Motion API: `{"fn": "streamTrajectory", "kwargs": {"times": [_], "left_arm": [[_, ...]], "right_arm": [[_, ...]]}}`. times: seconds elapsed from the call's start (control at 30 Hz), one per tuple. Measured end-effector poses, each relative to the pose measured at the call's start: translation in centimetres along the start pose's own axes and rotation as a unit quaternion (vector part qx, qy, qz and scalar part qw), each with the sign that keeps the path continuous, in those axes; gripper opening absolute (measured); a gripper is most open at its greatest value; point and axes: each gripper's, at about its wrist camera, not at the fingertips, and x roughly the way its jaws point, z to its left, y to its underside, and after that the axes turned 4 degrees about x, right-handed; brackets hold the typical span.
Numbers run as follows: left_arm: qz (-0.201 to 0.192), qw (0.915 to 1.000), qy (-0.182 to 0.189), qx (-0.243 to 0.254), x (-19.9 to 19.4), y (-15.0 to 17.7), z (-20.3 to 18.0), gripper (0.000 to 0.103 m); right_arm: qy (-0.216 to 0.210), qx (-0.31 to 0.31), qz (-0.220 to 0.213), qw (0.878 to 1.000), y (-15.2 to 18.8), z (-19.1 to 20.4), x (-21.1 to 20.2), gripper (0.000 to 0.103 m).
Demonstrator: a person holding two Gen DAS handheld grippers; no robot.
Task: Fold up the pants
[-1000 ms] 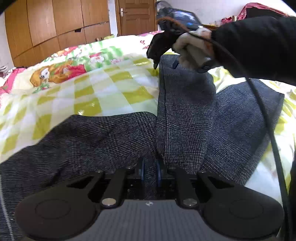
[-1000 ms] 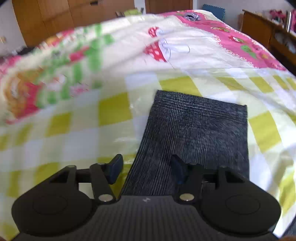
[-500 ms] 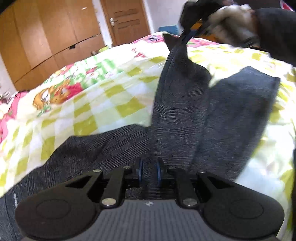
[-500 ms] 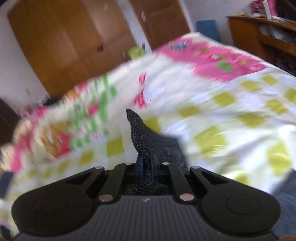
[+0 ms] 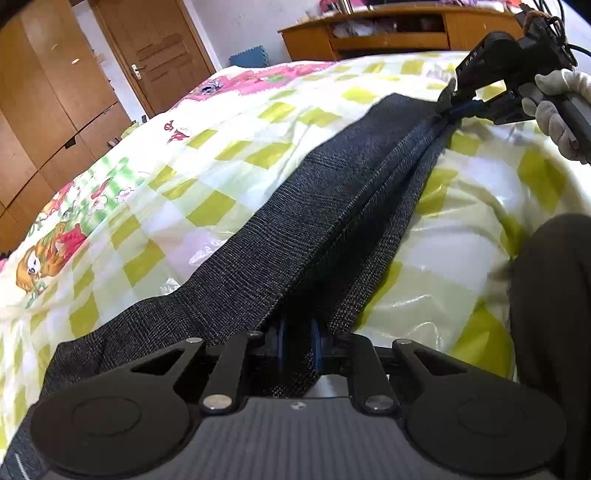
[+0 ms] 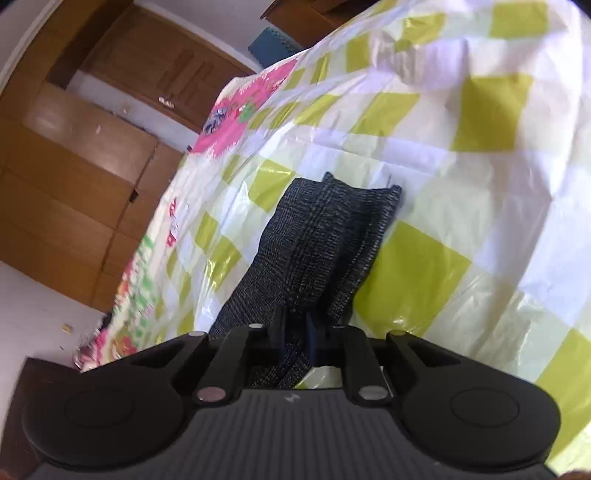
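The dark grey checked pants (image 5: 317,221) lie stretched across the bed, one leg laid over the other. My left gripper (image 5: 298,341) is shut on the cloth near the crotch end. My right gripper (image 5: 452,107) is shut on the leg hems at the far end, held by a white-gloved hand (image 5: 557,99). In the right wrist view the right gripper (image 6: 295,332) pinches the pants (image 6: 317,236), and the hem ends hang beyond it over the bed.
The bed has a yellow-and-white checked cover (image 5: 207,162) with a pink patterned part (image 5: 255,75). Wooden wardrobes (image 5: 40,92) and a door (image 5: 159,55) stand behind. A wooden desk (image 5: 399,33) is at the back right. My dark-clothed body (image 5: 554,314) is at right.
The right gripper closed on the far leg hem and carried it over to the right onto the other leg. The pants are now pulled taut between both grippers.
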Motion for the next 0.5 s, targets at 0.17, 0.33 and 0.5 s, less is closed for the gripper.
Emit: {"fn": "streamTrajectory", "kwargs": {"times": [0.17,0.33,0.5], "left_arm": [[0.013,0.9999,-0.002,0.006,0.7,-0.7,-0.2,0.03],[0.014,0.9999,-0.002,0.01,1.0,-1.1,-0.8,0.03],[0.011,0.9998,-0.004,0.014,1.2,-1.2,-1.2,0.03]], "right_arm": [[-0.008,0.018,-0.014,1.0,-1.5,0.2,0.8,0.03],[0.02,-0.001,-0.028,0.999,-2.9,0.2,1.2,0.006],[0.017,-0.054,-0.017,0.998,-3.8,1.3,1.7,0.005]]}}
